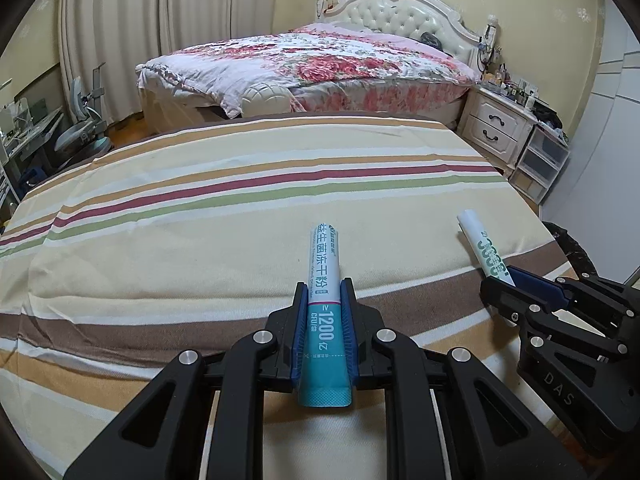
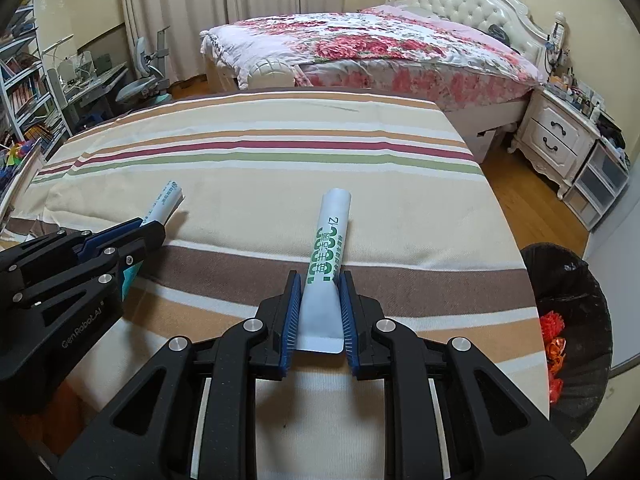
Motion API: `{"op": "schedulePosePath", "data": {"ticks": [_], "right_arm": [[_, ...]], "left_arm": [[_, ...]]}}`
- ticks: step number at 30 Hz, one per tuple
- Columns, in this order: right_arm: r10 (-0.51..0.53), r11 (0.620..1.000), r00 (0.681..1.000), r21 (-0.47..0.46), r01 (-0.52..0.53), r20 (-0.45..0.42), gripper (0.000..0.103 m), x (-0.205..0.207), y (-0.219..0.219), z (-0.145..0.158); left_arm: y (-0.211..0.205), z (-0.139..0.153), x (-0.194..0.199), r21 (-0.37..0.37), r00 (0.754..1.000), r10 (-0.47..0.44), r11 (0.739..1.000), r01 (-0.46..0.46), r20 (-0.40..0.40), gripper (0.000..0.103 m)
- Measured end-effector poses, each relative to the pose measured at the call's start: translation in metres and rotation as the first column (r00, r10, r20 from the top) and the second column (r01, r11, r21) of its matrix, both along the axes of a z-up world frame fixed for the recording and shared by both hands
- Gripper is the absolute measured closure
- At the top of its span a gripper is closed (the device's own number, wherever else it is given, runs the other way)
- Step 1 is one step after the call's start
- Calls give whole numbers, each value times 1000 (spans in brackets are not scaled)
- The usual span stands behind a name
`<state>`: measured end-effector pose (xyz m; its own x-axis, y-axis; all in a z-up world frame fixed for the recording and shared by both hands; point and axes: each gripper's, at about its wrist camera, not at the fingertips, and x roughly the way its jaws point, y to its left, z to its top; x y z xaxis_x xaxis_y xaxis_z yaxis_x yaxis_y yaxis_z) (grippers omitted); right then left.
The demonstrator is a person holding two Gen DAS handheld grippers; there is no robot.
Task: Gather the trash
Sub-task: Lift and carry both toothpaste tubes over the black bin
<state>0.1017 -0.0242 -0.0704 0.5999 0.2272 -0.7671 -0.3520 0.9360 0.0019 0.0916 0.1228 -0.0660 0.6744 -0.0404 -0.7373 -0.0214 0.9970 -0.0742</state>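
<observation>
A teal-and-white sachet [image 1: 324,312] is clamped between the blue pads of the left claw [image 1: 324,300], its sealed teal end nearest the camera and its white end projecting forward. A white sachet with green print [image 2: 326,256] is clamped in the same way by the right claw [image 2: 319,292]. Both are held just above the striped cloth [image 1: 200,248] covering the table; whether either tip touches the cloth cannot be told. A black-lined trash bin [image 2: 576,320], with red scraps already inside, is seen at the near right, just off the table's right edge.

The carry to the bin is judged to be the step in hand. Each sachet is a soft, slippery packet gripped near one end only, so it could be twisted or slid out of the pads by a quick swing. The left claw has the longer way across, and the right claw could be struck if both are moved together. A release made before the rim is passed would leave the sachet on the floor.
</observation>
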Motion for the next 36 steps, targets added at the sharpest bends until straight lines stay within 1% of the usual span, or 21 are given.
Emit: {"op": "schedulePosePath", "data": {"ticks": [10, 19, 25, 31, 36], "right_arm": [[-9, 999, 1000, 31, 8, 18, 83, -31, -12, 8], [-31, 998, 999, 57, 29, 34, 83, -53, -27, 14], [-61, 996, 997, 70, 57, 44, 83, -64, -43, 15], [-102, 992, 993, 86, 97, 57, 83, -71, -66, 18], [-156, 985, 985, 90, 149, 76, 83, -74, -90, 22]], "left_arm": [[-6, 3, -25, -4, 1000, -3, 1000, 4, 22, 86], [-15, 10, -41, -24, 999, -14, 1000, 16, 45, 86], [-33, 14, -50, -27, 997, -43, 999, 45, 67, 86], [-57, 18, -54, -14, 992, -94, 995, 95, 84, 86], [-79, 24, -56, -8, 986, -134, 991, 136, 99, 86]]}}
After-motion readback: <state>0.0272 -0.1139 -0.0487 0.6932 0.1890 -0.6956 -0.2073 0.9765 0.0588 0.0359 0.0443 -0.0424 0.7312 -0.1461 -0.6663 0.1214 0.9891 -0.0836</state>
